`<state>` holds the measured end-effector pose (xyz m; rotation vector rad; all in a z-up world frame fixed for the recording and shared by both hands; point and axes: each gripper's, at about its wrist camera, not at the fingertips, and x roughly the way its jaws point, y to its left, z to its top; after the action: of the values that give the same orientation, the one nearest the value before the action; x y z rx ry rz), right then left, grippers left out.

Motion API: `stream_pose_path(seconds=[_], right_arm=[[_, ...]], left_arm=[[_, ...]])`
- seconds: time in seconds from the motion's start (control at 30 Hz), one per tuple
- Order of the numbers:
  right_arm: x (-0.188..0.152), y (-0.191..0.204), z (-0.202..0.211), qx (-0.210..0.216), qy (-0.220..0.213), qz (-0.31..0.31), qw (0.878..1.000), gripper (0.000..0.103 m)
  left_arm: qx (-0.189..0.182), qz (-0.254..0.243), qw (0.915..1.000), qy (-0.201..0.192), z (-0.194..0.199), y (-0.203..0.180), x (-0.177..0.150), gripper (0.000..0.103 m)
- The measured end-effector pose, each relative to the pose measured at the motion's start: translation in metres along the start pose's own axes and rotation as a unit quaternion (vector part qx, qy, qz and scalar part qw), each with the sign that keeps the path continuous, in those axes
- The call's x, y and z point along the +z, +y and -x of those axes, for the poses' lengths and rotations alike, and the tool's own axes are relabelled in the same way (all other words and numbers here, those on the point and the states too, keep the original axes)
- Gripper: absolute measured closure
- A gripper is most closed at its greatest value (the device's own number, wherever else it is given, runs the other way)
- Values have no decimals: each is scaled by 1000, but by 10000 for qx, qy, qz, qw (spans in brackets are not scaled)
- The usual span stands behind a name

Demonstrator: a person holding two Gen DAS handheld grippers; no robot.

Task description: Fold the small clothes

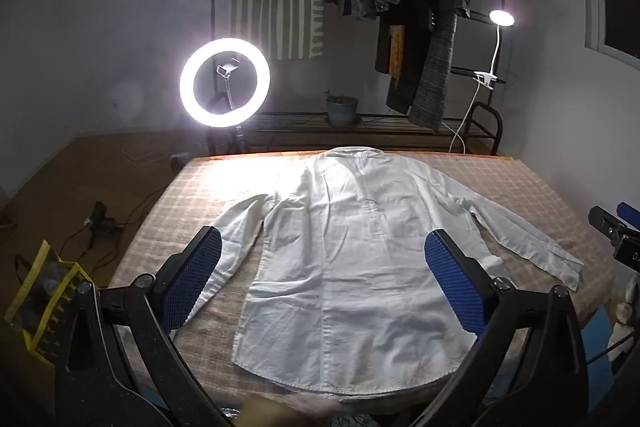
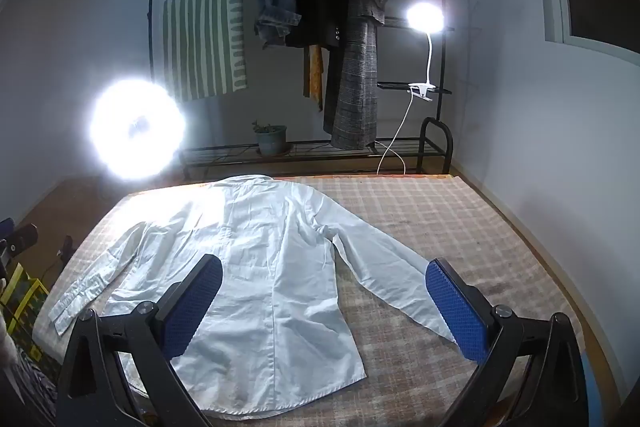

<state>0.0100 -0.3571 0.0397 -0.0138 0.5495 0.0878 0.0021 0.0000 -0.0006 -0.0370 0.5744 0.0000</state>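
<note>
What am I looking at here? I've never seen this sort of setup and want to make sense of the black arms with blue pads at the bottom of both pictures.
Those are two hand-held grippers, one in each of a person's hands, with a wide-angle camera on each looking forward along its two fingers. One picture comes from the left gripper, the other from the right gripper. The blue parts are the finger pads. Both grippers stand wide open and hold nothing.

Below them a white long-sleeved shirt lies spread flat on a checked table cover, collar at the far edge, sleeves out to both sides. It is not yet folded. Behind are a ring light, a clip lamp and a clothes rack with hanging jackets.
</note>
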Motion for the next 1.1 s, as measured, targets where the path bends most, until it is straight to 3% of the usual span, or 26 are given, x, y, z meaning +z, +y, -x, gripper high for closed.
stream_pose_path(seconds=[0.1, 0.17, 0.27, 1.1], right_arm=[[0, 4, 2, 20, 19, 26, 10000, 0], [1, 2, 0, 41, 56, -76, 9999, 0], [-1, 1, -3, 41, 85, -56, 9999, 0], [-1, 11, -4, 70, 118, 84, 9999, 0]], left_arm=[[-284, 100, 9995, 106, -8, 8, 5, 0], [-198, 282, 9994, 11, -6, 21, 9, 0], [27, 107, 9997, -197, 6, 7, 6, 0], [82, 2, 9995, -314, 19, 4, 15, 0]])
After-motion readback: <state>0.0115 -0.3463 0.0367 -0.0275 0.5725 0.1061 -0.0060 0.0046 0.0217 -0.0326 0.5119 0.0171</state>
